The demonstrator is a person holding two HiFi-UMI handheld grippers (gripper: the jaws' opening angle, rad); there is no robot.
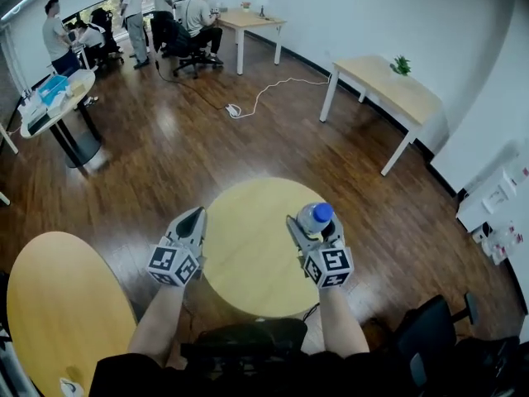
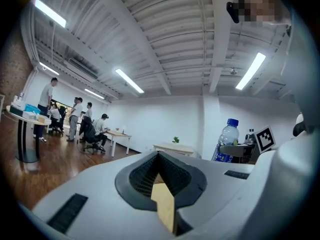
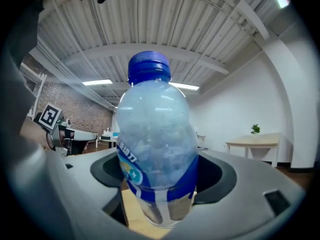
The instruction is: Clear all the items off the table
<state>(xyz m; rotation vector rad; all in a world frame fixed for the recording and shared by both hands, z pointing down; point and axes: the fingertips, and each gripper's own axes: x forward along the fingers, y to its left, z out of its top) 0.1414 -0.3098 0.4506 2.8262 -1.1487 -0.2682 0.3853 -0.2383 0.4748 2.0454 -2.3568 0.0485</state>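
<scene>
A clear plastic water bottle (image 1: 315,217) with a blue cap and blue label stands upright between the jaws of my right gripper (image 1: 309,227), which is shut on it above the right side of the round yellow table (image 1: 248,263). In the right gripper view the bottle (image 3: 155,144) fills the middle, pressed between the jaws of the right gripper (image 3: 157,196). My left gripper (image 1: 195,216) hovers over the table's left edge, shut and holding nothing. In the left gripper view the left gripper (image 2: 161,176) has its jaws together, and the bottle (image 2: 228,139) shows at the right.
A second round yellow table (image 1: 66,304) sits at lower left. Black chairs stand at the bottom (image 1: 240,337) and lower right (image 1: 430,329). A wooden desk with a plant (image 1: 388,89) is at the back right. A white cable (image 1: 264,93) lies on the floor. People (image 1: 132,11) gather at the far back.
</scene>
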